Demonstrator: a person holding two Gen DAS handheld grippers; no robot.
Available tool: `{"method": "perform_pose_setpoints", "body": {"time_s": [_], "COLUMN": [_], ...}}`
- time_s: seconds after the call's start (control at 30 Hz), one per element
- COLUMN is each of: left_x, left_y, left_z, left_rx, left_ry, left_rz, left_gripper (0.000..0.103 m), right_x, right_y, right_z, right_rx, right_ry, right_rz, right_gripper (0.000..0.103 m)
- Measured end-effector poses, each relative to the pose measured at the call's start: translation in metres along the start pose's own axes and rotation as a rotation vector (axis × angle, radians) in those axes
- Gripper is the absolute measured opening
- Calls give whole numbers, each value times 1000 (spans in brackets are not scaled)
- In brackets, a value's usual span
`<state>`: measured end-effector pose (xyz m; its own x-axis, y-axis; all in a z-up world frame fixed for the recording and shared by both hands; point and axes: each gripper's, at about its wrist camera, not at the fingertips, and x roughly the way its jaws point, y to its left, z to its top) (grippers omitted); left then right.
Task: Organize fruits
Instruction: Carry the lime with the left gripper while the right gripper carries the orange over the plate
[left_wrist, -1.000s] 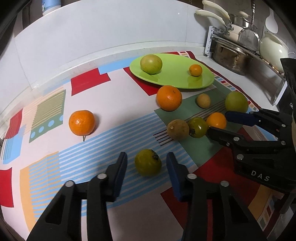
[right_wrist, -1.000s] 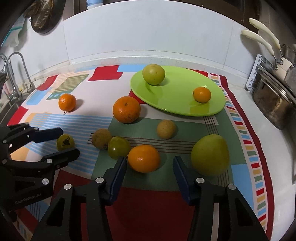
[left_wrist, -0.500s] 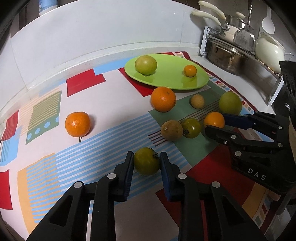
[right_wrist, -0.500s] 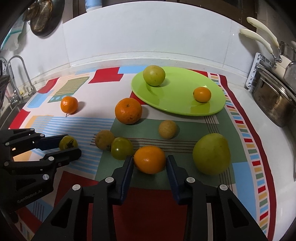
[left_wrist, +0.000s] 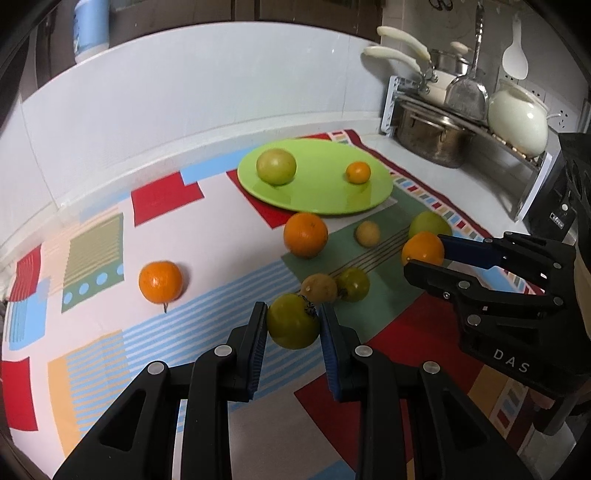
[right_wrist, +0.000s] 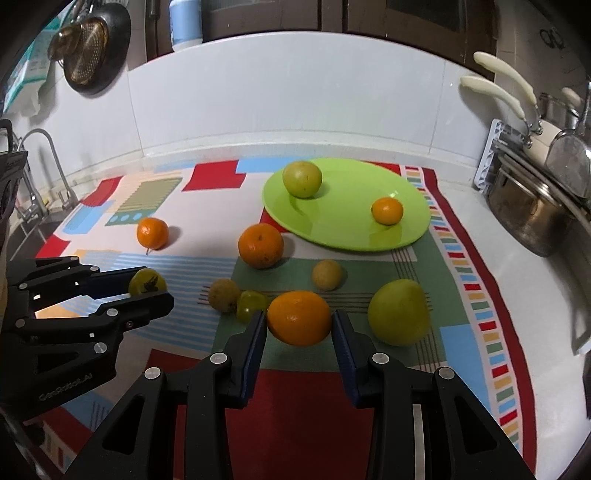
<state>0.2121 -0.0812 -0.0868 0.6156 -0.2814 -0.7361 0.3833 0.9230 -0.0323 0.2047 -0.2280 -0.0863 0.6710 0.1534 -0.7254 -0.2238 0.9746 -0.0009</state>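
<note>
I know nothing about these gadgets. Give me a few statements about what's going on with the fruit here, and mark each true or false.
1. The left gripper is shut on a green fruit. True.
2. The right gripper is open, holding nothing. False: it is shut on an orange.
3. Two fruits lie on the green plate. True.
4. The plate holds two oranges. False: one small orange and one green fruit.
5. A metal pot stands right of the mat. True.

Black plastic left tongs (left_wrist: 293, 328) and right tongs (right_wrist: 299, 325); blue ribbed pads; silver screws; lettering possibly "DAS"
</note>
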Motion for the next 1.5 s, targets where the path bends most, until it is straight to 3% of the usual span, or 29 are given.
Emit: {"method": "perform_pose_setpoints", "body": {"time_s": [0.73,1.5], "left_x": [-27,32], "left_y": [-15,0], "left_z": [72,160], "left_rx": [78,103], "left_ry": [-142,-134], "left_rz": [-32,-35], "left_gripper": [28,28], "right_x": [-46,2], "right_y": [-14,-59], "right_z": [50,128], "right_rx": [28,56], "right_ry": [-164,-166], "right_rz": [-50,-54], "right_gripper": [38,38]}}
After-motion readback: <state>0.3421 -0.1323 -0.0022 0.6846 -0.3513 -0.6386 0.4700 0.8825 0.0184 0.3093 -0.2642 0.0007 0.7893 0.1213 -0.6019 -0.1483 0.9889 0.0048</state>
